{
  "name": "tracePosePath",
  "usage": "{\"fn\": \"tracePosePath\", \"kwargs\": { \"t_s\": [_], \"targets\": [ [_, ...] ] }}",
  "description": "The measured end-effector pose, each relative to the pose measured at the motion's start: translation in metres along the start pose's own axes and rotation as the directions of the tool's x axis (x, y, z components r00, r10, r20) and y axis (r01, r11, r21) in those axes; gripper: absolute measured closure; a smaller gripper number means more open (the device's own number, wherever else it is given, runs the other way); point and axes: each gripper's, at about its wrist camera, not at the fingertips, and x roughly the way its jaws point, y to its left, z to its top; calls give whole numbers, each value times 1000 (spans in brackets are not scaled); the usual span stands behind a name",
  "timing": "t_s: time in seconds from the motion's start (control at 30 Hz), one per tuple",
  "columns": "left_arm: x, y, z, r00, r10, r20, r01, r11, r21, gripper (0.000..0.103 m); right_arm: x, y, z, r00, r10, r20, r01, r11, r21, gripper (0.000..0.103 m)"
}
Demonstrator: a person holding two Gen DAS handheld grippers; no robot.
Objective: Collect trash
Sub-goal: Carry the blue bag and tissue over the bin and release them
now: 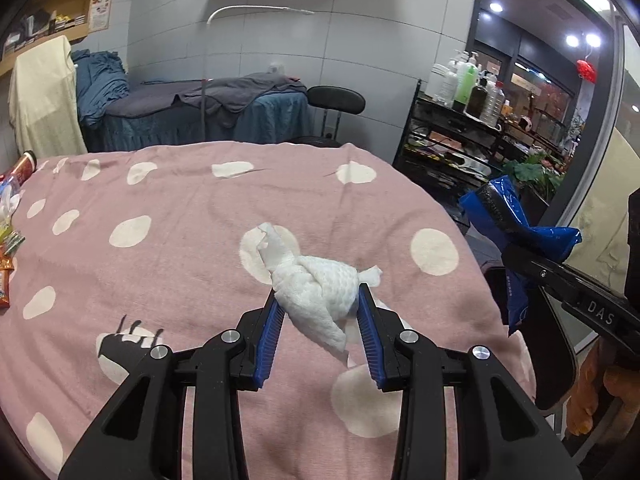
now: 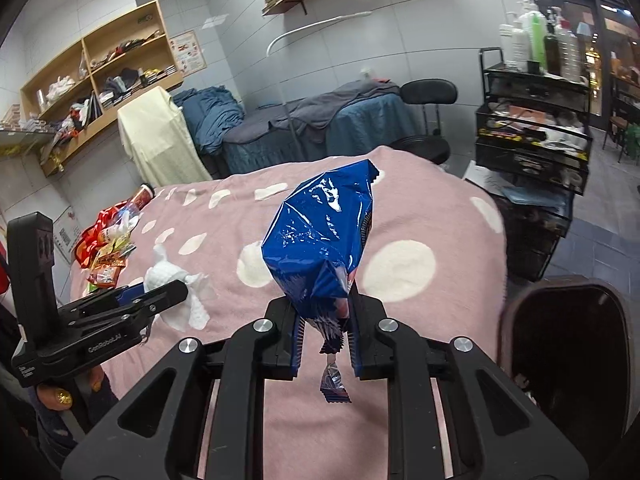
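Observation:
My left gripper (image 1: 320,300) is shut on a crumpled white tissue (image 1: 320,284) and holds it over the pink polka-dot bedcover (image 1: 160,264). The tissue also shows in the right wrist view (image 2: 168,276), gripped by the left gripper (image 2: 160,292). My right gripper (image 2: 324,304) is shut on a shiny blue snack bag (image 2: 320,232), held upright above the cover. The blue bag also shows at the right of the left wrist view (image 1: 504,204). A dark trash bin (image 2: 568,344) stands open beside the bed at the lower right.
A pile of wrappers and a plastic bottle (image 2: 108,240) lies at the far left of the cover, also in the left wrist view (image 1: 10,216). A black cart with bottles (image 2: 532,128) stands to the right. A massage bed (image 2: 320,128) and stool are behind.

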Motion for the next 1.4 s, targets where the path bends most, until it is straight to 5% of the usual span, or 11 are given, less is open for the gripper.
{"fn": "tracePosePath", "kwargs": {
  "t_s": [0.5,0.7,1.0,1.2,1.4],
  "targets": [
    [2,-71,-17,993,-110,-36,113,989,96,66,-52,-73,-42,985,-170,21,164,975,151,84],
    [4,-94,-22,990,-134,-50,140,980,144,66,-57,-109,-67,956,-288,-51,292,932,214,84],
    [10,-121,-28,985,-150,-80,163,967,196,66,-44,-163,-104,932,-316,-174,357,883,305,84],
    [15,-131,-32,984,-148,-98,166,962,217,66,-39,-171,-118,915,-351,-198,398,867,299,42],
    [20,-141,-35,981,-154,-120,179,956,232,66,-49,-170,-126,915,-365,-174,402,860,313,28]
  ]
}}
